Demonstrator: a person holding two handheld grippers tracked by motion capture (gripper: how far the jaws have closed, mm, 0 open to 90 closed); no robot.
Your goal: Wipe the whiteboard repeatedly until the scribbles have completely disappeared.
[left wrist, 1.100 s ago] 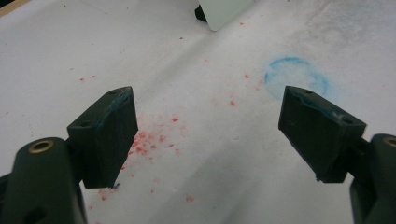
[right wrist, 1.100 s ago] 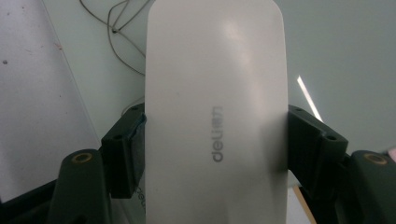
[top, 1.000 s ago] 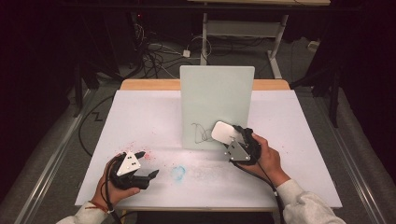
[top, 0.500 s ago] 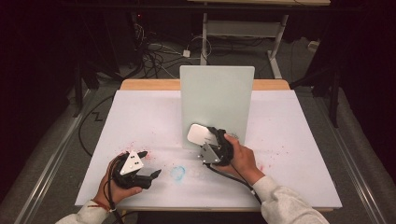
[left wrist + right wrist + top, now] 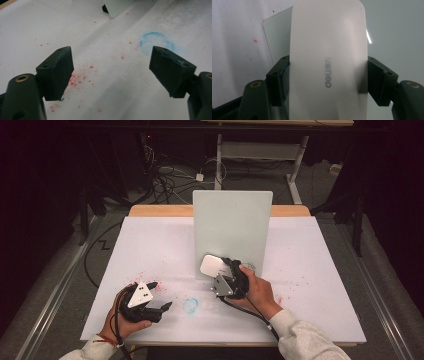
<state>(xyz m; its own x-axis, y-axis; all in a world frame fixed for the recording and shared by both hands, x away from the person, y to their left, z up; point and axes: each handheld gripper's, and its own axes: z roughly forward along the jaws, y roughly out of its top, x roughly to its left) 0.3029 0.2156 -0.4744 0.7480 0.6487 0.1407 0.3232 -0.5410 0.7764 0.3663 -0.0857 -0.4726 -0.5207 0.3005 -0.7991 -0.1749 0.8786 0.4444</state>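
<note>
The right gripper (image 5: 223, 272) clamped a white eraser (image 5: 328, 62) between both jaws, pressed low against the upright whiteboard (image 5: 232, 232) near its bottom left corner, at the middle of the table (image 5: 320, 270). The eraser's far face was hidden against the board. Over at the near left, the left gripper (image 5: 111, 67) hung wide and empty above red specks, a blue smudged ring (image 5: 157, 44) just beyond.

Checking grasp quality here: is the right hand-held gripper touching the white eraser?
Touching. In the right gripper view both black jaws press against the sides of the white eraser, with no gap, so the right hand-held gripper clamps it.
</note>
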